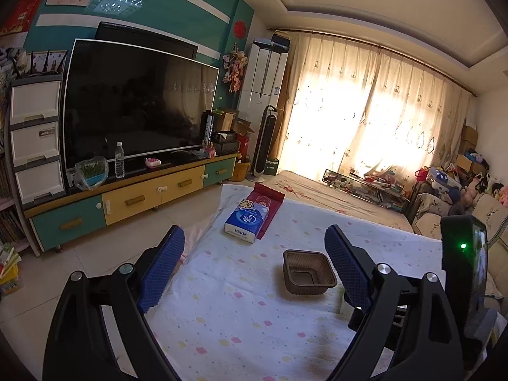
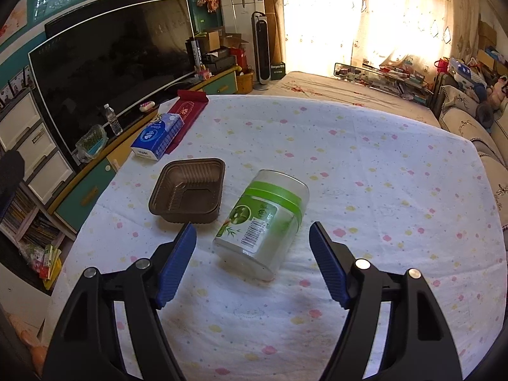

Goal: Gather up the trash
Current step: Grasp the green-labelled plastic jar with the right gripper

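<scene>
A brown plastic food tray (image 1: 309, 272) (image 2: 188, 190) sits empty on the white spotted tablecloth (image 1: 241, 324) (image 2: 365, 190). A clear canister with a green band and label (image 2: 265, 222) lies on its side just right of the tray. My right gripper (image 2: 252, 231) is open; the canister's near end lies between its blue pads (image 2: 177, 263) without touching them. My left gripper (image 1: 254, 238) is open wide over the cloth. The tray sits just inside its right pad (image 1: 347, 270) and nothing is held.
A blue tissue pack (image 1: 247, 220) (image 2: 157, 139) lies on a red packet (image 1: 268, 204) (image 2: 187, 111) at the table's far left. A TV (image 1: 139, 104) on a low cabinet (image 1: 133, 197) stands to the left, a sofa (image 1: 457, 219) to the right.
</scene>
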A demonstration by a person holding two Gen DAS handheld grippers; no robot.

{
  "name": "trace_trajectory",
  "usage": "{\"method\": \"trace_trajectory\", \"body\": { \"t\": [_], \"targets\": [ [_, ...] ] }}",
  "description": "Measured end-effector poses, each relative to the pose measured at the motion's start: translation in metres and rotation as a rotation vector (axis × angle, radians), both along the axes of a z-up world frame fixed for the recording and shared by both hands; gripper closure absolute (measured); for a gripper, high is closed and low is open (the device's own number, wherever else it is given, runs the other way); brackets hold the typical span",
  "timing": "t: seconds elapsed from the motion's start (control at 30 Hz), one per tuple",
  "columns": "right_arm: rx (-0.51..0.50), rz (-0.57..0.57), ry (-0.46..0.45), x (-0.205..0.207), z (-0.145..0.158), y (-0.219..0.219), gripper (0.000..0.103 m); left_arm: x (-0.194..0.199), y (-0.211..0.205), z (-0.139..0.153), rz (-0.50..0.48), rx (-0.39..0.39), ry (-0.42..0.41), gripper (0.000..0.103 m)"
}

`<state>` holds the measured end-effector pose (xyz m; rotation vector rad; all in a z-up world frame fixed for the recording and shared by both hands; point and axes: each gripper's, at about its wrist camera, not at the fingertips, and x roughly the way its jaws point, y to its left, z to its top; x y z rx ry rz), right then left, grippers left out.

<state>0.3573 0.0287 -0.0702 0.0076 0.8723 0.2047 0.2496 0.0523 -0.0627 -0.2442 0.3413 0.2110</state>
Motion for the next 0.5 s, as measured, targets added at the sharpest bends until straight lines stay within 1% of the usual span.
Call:
{"method": "trace_trajectory", "body": {
  "t": [0.27,0.33,0.37,0.5],
  "targets": [
    [-0.042,-0.027,0.027,0.013,-0.016,0.018,0.034,-0.003,0.007,-0.002,0.001,-0.041,-0.004,0.014],
    [-0.048,-0.033,0.029,0.014,-0.018,0.018,0.041,-0.003,0.007,-0.002,-0.002,-0.047,-0.004,0.014],
    [-0.054,-0.038,0.024,0.013,-0.018,0.017,0.047,-0.003,0.007,-0.002,-0.004,-0.048,-0.004,0.014],
    [-0.023,-0.042,0.022,0.011,-0.016,0.007,0.049,-0.004,0.005,-0.004,-0.010,-0.048,-0.002,0.014]
  ]
}}
